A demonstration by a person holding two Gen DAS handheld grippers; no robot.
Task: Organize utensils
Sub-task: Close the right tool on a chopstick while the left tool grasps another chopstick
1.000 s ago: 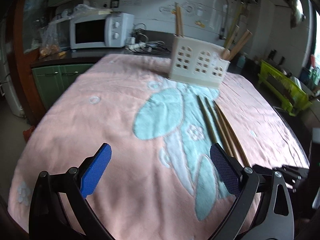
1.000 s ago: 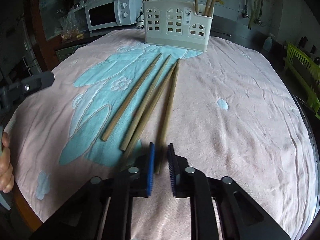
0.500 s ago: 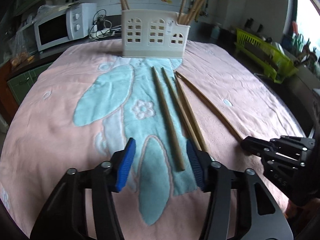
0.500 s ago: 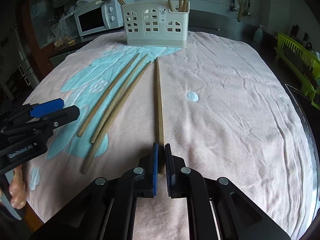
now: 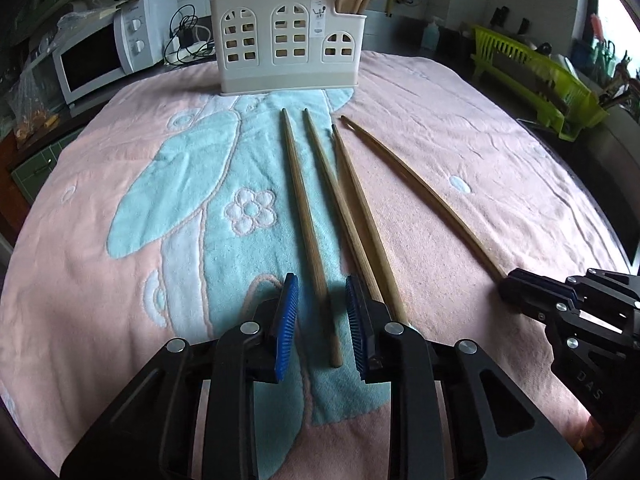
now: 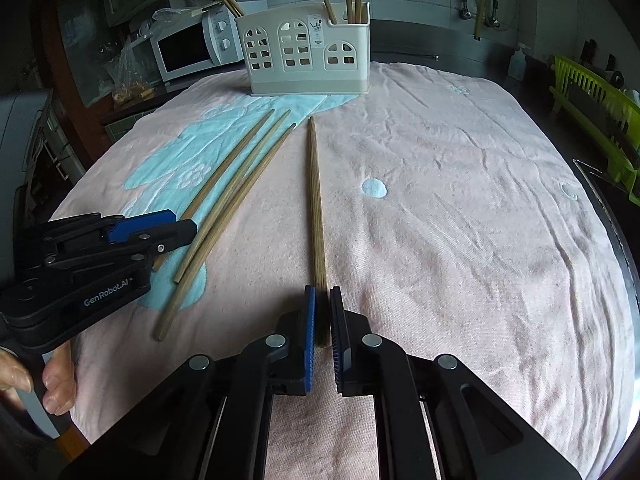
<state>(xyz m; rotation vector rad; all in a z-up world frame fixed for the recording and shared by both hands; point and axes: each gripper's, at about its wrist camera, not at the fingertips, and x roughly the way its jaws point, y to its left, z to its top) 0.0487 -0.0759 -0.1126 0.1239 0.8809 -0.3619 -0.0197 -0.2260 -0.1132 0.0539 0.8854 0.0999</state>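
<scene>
- Soft daylight enters from blown-out window (image 5: pixel 618 4) at far right.
- Pink terry towel (image 5: pixel 460 128) evenly lit, sharp; shadows faint.
- Dim kitchen background; strong fisheye bending, dark vignette at edges.

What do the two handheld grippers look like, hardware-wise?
Both are matte black linkage frames with silver pivot bolts and ribbed blue pads on the fingers. The left gripper carries white "GenRobot.AI" lettering on its side; the right gripper shows "DAS". No cables or sleeves are visible.
</scene>
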